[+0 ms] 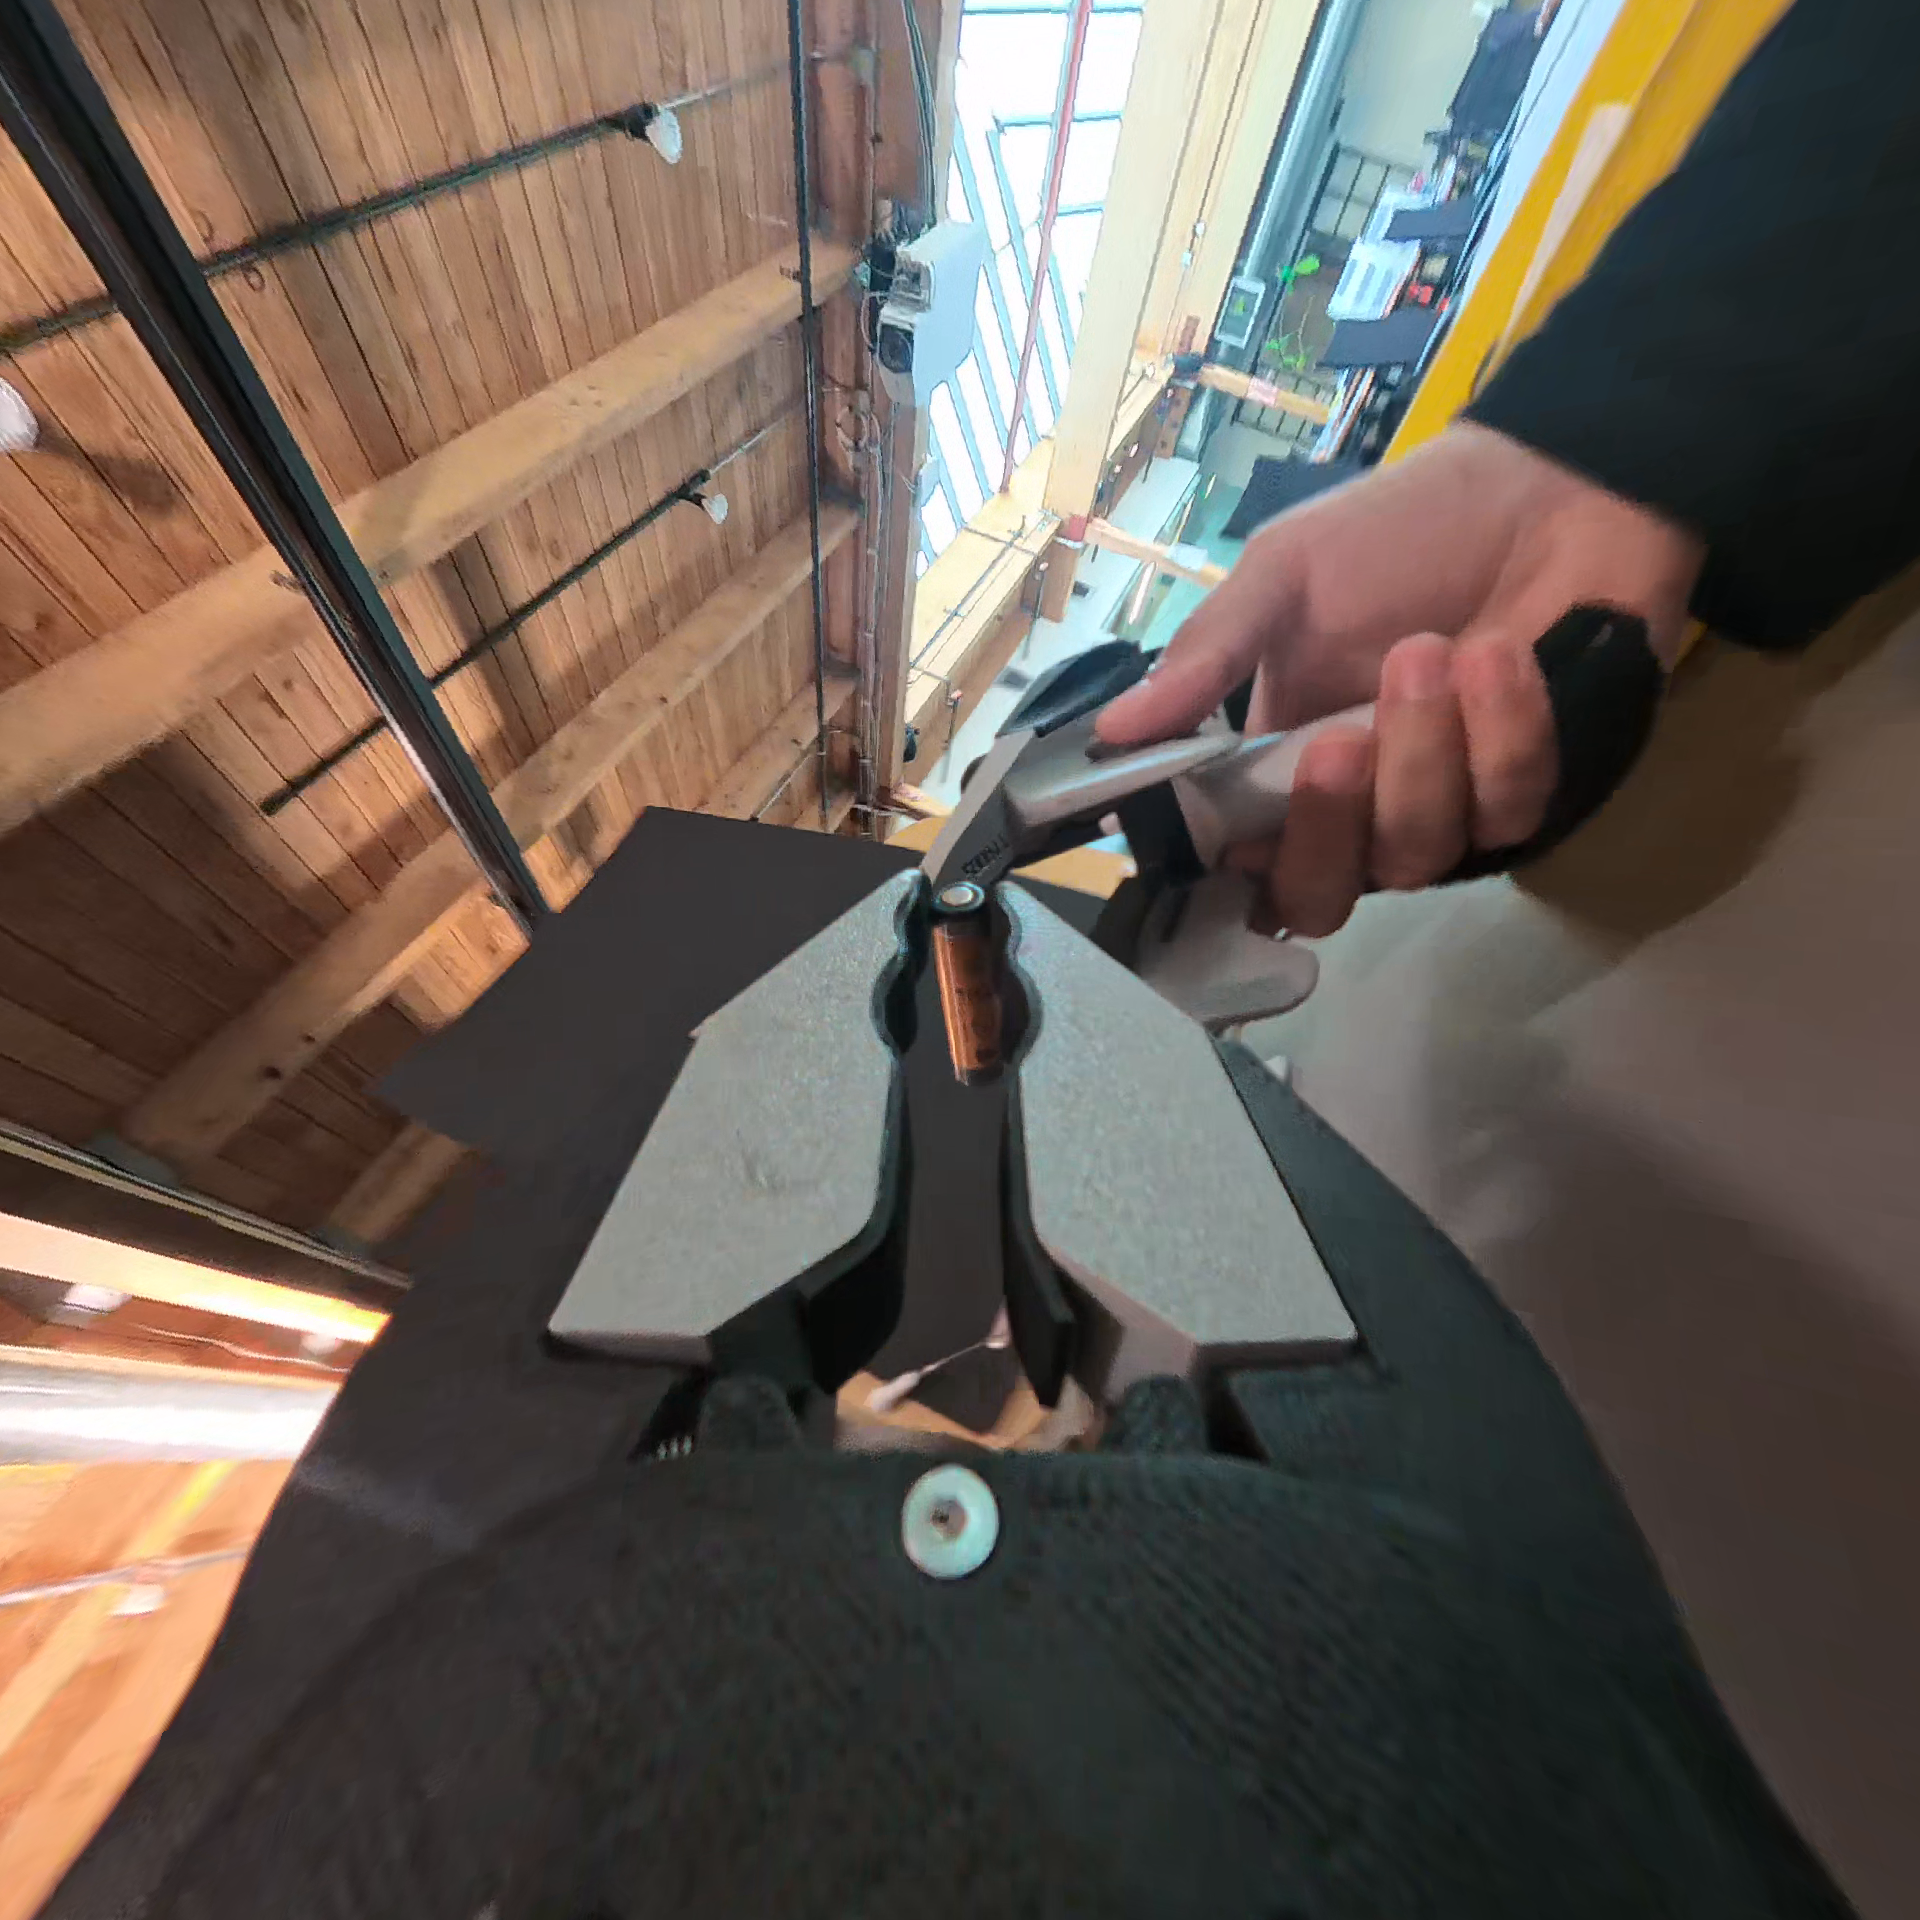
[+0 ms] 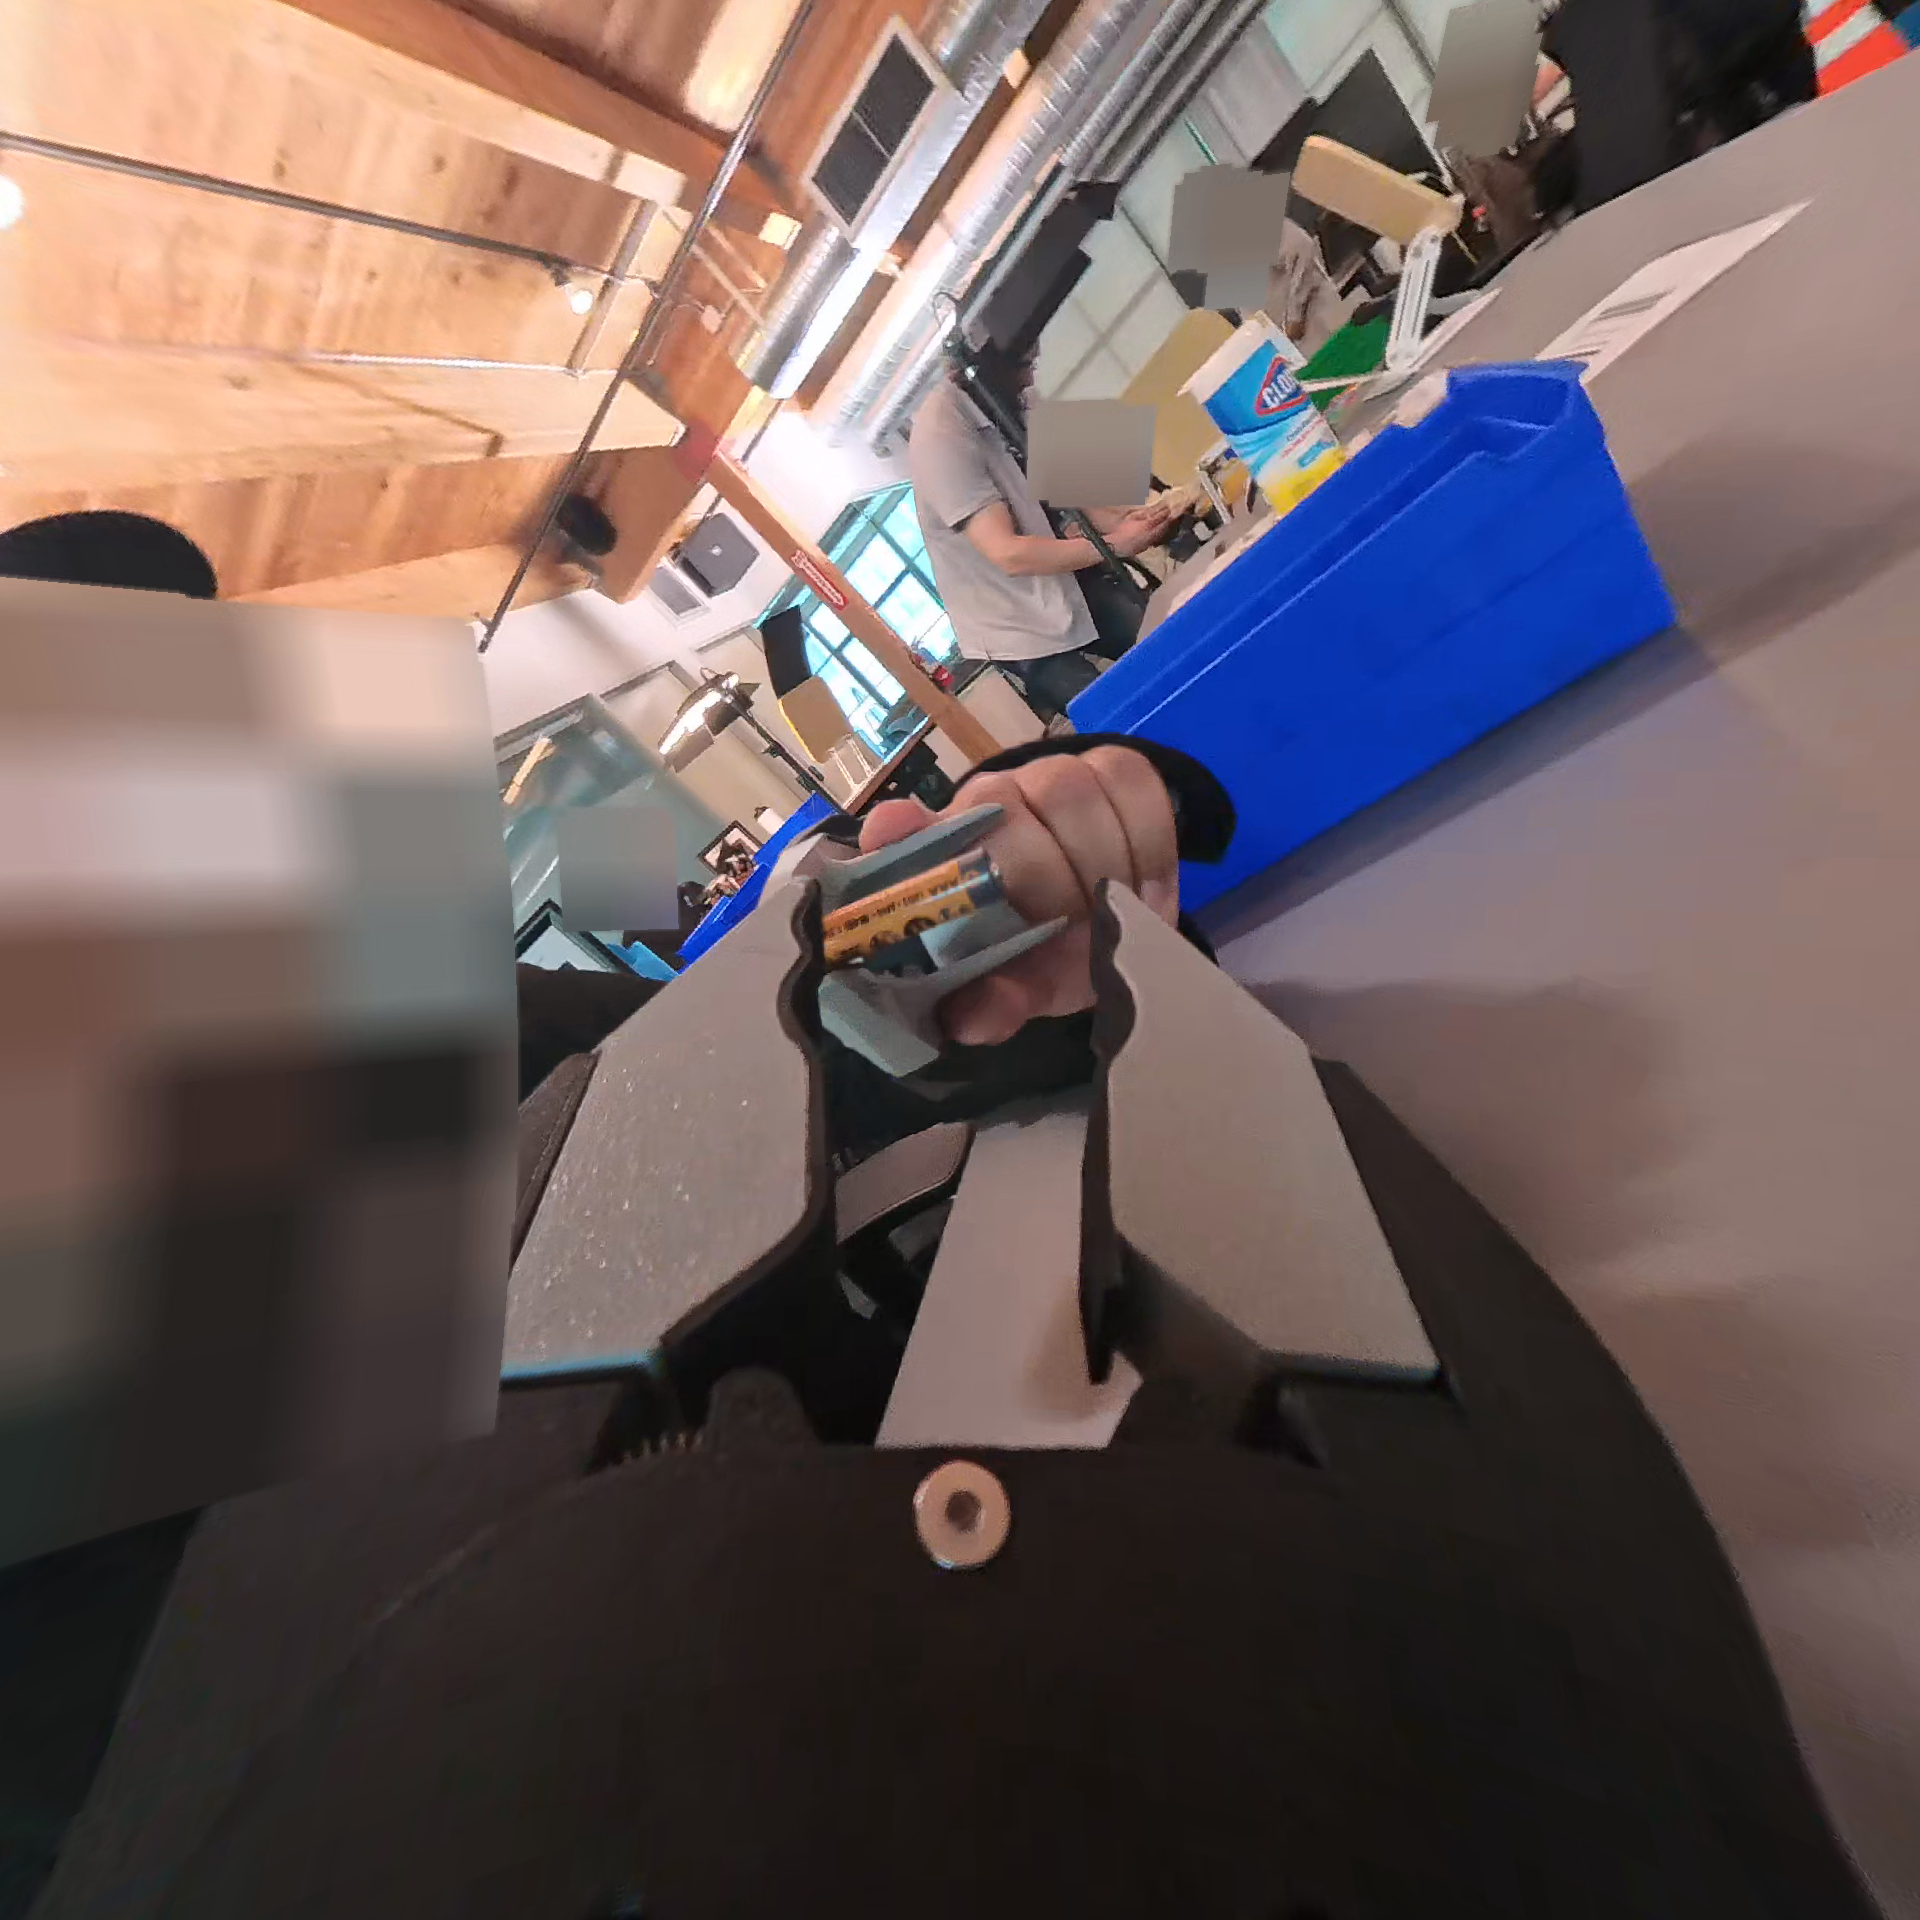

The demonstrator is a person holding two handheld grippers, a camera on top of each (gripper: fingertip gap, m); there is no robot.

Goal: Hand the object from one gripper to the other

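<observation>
Handover under way. The left tool [image 1: 961,904] is clamped narrow on the battery [image 1: 966,987] near its tips. The right tool [image 2: 951,935] stands wide, its tips flanking the battery's exposed end. Next: close squarely, then the left lets go

The left claw [image 1: 961,940] grips a copper-and-black battery [image 1: 964,987] between its grey fingers [image 1: 769,1122], near the tips. The right claw [image 1: 997,831], held in a person's hand [image 1: 1434,707] with a black sleeve [image 1: 1714,312], touches the battery's metal end with one finger tip. Behind runs a wooden plank ceiling [image 1: 416,364].
</observation>
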